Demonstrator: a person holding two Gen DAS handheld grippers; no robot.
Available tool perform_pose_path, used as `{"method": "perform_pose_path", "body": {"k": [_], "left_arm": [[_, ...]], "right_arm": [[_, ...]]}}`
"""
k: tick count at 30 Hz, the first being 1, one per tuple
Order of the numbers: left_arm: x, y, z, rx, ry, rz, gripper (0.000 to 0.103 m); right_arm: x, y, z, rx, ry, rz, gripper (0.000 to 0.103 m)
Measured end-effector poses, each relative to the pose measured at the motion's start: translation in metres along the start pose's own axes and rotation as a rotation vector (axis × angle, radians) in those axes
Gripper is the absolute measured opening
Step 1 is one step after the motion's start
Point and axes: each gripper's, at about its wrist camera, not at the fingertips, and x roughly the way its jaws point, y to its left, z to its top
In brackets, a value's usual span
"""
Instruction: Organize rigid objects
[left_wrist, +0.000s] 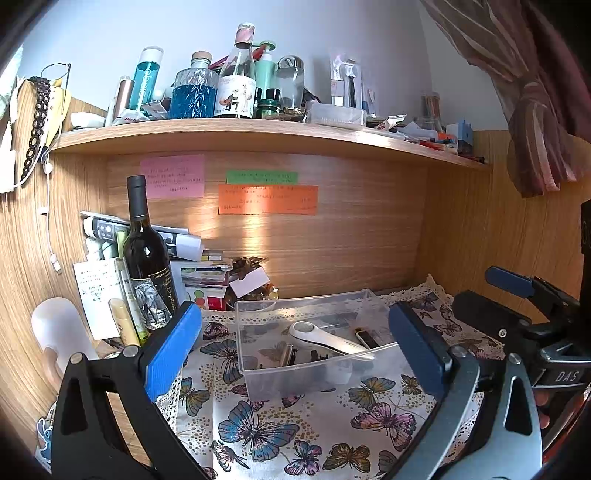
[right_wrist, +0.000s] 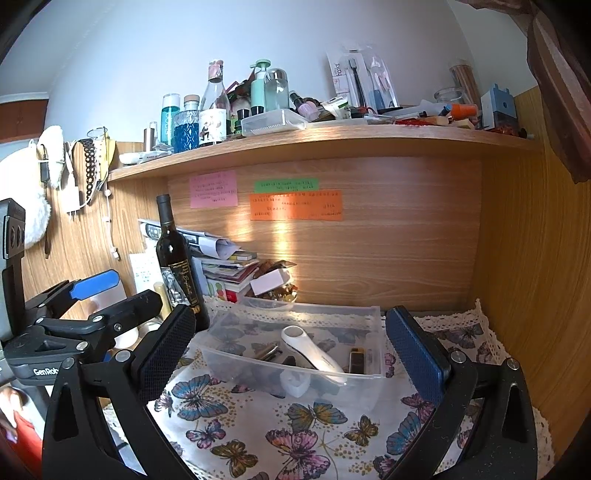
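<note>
Both tongs, my left gripper (left_wrist: 295, 343) and right gripper (right_wrist: 291, 349), gape wide and hold nothing. At frame centre the clear bin (left_wrist: 275, 374) already holds a white handled tool (left_wrist: 325, 338) and small items; cluttered shelves suggest more sorting remains.

Left tongs (left_wrist: 295, 354): held wide apart, nothing gripped.
Clear box (left_wrist: 314, 373): set on the butterfly cloth (left_wrist: 295, 435); a white handle (left_wrist: 328, 339) is seen inside.
Wine bottle (left_wrist: 146, 258): stood upright, left of the box.
</note>
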Motion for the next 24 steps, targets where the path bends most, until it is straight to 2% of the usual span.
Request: {"method": "perform_pose_path", "body": {"k": [24], "left_arm": [[0.0009,-0.0017,-0.0001,-0.010,-0.006,-0.013,0.103]], "right_arm": [[0.0028,-0.0024,-0.0005,0.008,0.012,0.005,0.103]]}}
